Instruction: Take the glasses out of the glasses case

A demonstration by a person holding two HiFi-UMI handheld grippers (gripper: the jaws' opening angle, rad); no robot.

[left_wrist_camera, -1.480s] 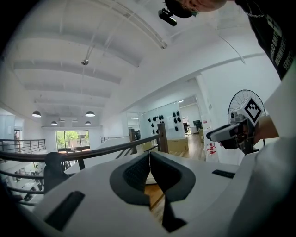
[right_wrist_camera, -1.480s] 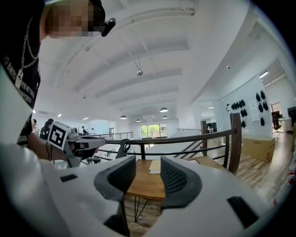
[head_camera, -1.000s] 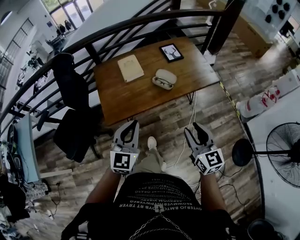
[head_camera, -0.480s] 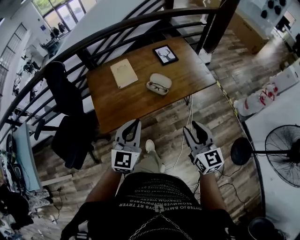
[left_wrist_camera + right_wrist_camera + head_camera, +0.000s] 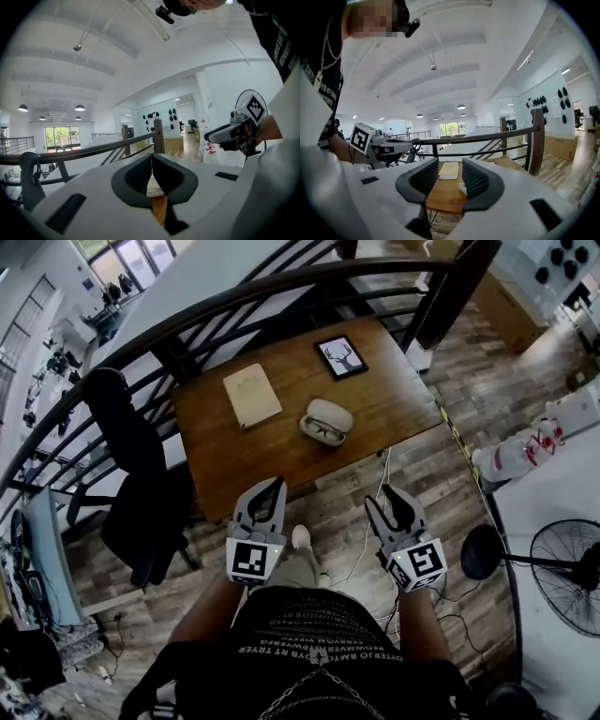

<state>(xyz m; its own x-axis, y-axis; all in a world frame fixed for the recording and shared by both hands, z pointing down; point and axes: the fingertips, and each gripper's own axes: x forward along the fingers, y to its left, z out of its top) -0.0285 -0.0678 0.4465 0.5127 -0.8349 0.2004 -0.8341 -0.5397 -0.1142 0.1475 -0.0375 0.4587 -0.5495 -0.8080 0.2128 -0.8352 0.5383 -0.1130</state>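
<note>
Glasses (image 5: 324,431) lie in the open case (image 5: 331,412) on the table (image 5: 281,451), well apart from the left gripper (image 5: 270,489), closed on nothing, and the right gripper (image 5: 386,498), open and empty; grabbing without steadying the light case would probably drag it or bend the thin frame.

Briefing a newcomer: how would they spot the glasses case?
Look at the wooden table by the black railing. Right of its beige notebook, nearer than the framed deer picture, lies the glasses case: the only rounded white shell, open, dark glasses inside.
</note>
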